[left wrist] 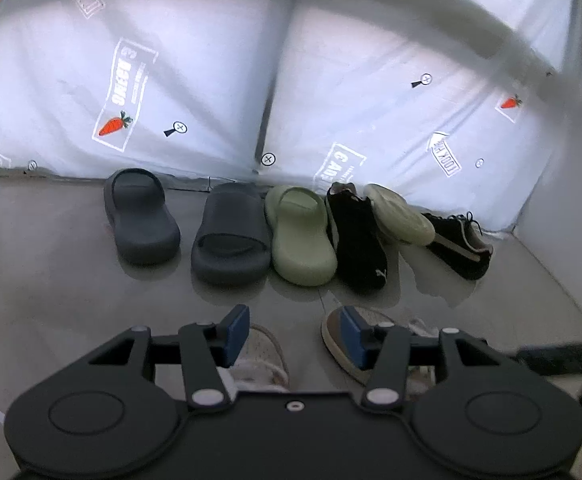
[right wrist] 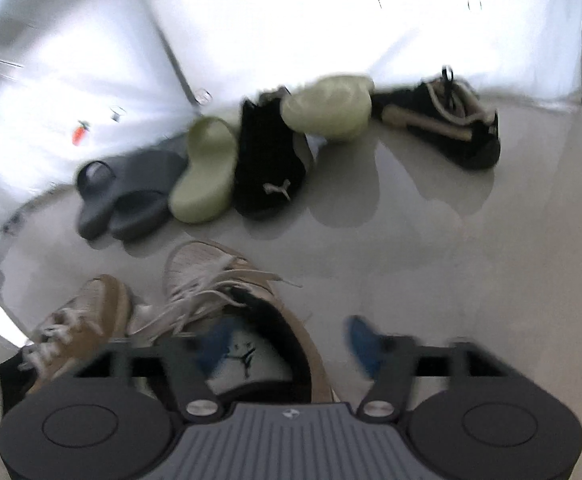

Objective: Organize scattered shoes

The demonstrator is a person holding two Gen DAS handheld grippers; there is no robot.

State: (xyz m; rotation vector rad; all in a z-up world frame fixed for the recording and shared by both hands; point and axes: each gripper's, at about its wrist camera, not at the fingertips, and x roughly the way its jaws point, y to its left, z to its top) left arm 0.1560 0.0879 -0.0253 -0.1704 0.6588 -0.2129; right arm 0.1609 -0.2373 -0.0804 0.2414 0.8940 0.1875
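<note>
Along the wall stand two dark grey slides (left wrist: 141,216) (left wrist: 231,236), a green slide (left wrist: 301,236) and a black sneaker (left wrist: 357,236). The second green slide (left wrist: 401,214) leans sole-up on that sneaker, and another black sneaker (left wrist: 459,244) lies to the right. My left gripper (left wrist: 295,336) hangs open above two tan-and-white sneakers (left wrist: 265,354) (left wrist: 341,338). In the blurred right wrist view, my right gripper (right wrist: 291,344) is open around the laced tan-and-white sneaker (right wrist: 211,276): one finger sits inside its opening, the other outside its side wall. The other tan sneaker (right wrist: 79,320) lies to the left.
A white sheet printed with carrots (left wrist: 195,92) covers the wall behind the row. A plain white wall (left wrist: 571,200) closes the right side. The grey floor (left wrist: 51,280) is bare to the left of the slides. A dark blurred object (left wrist: 563,356) shows at the right edge.
</note>
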